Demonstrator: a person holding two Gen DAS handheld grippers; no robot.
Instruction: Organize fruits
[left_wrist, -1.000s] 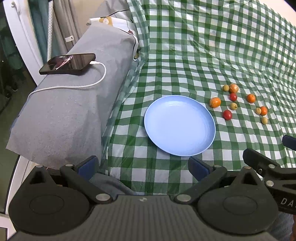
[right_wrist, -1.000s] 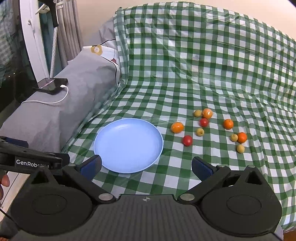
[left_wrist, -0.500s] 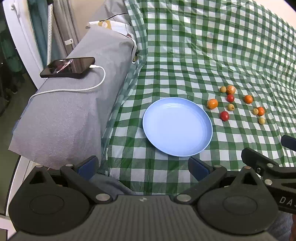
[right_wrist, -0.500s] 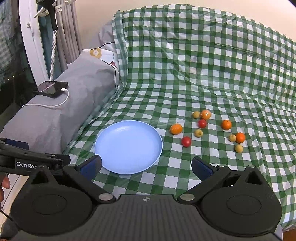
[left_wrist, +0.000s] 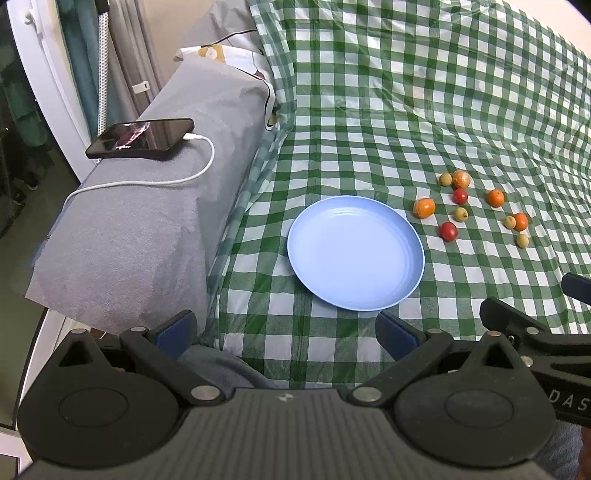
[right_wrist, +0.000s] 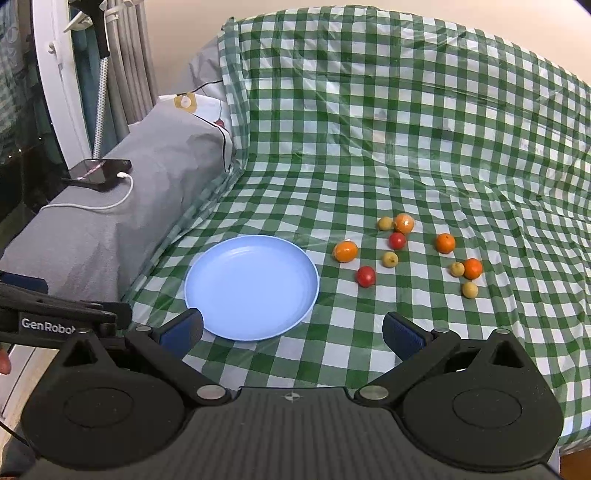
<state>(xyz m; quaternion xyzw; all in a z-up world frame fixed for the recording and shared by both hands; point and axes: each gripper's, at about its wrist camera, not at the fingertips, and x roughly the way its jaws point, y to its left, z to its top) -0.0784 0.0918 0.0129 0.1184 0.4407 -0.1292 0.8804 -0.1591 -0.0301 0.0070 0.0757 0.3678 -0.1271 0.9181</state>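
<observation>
Ten fruits (right_wrist: 391, 259) lie beyond the gaping right hand-held gripper (right_wrist: 291, 332), untouched.

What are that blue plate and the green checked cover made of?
The blue plate looks like matte plastic or melamine: even colour, soft sheen, moulded rings near the rim; glazed ceramic is possible. The checked cover looks like thin glossy plastic sheeting: it shows shiny glare streaks and crisp crinkles.

The white charging cable (left_wrist: 155, 181) ran off the grey cushion's (left_wrist: 155, 206) far edge, its other end out of sight. In the left wrist view the right gripper (left_wrist: 535, 332) was cut off by the frame's right edge, hiding its fingertips. The small yellowish fruits (right_wrist: 390, 259) were too small to identify.
</observation>
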